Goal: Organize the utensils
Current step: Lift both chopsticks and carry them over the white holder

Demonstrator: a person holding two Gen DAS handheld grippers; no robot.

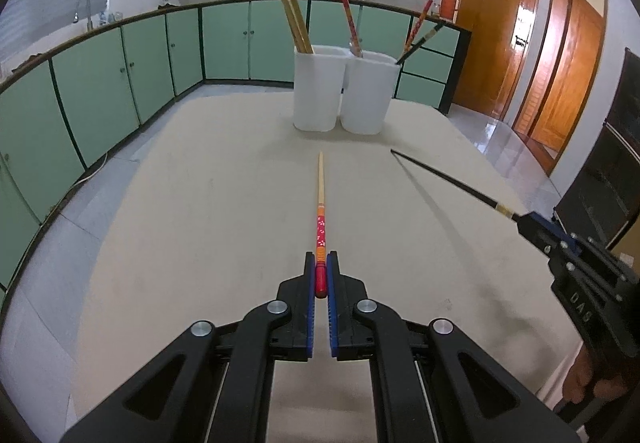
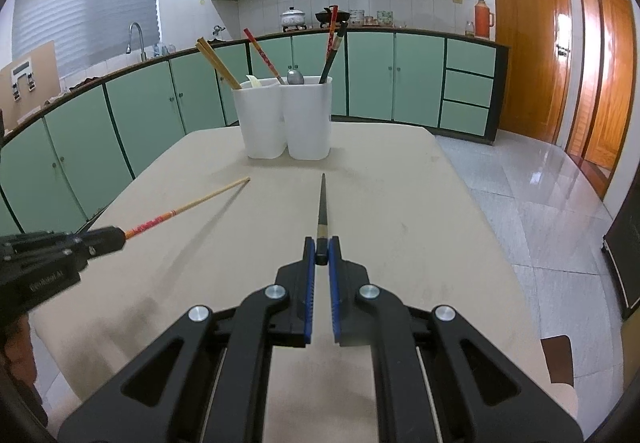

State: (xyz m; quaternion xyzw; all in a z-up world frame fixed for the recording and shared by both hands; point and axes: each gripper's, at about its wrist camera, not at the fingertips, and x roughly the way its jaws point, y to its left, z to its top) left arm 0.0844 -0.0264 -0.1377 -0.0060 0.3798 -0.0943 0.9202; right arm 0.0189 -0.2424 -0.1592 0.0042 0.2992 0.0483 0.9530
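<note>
Red chopstick (image 1: 321,221): held by its red end, pale tip aimed at the white holders, raised above the worktop.
Black chopstick (image 2: 322,205): held by its thick end, tip also aimed at the holders, to the right of the red one.
Left tongs (image 1: 321,275): closed on the red chopstick's end.
Right tongs (image 2: 321,255): closed on the black chopstick's end.
White holders (image 1: 340,91): two tubs side by side, touching, at the far end of the worktop, ahead of both chopstick tips.
Holder contents: two wooden chopsticks (image 1: 296,21) in the left tub; red and black chopsticks and a metal spoon (image 2: 295,77) in the right.
Worktop (image 1: 200,203): beige, under the holders.
Beyond the holders: green cabinets (image 1: 160,47).
</note>
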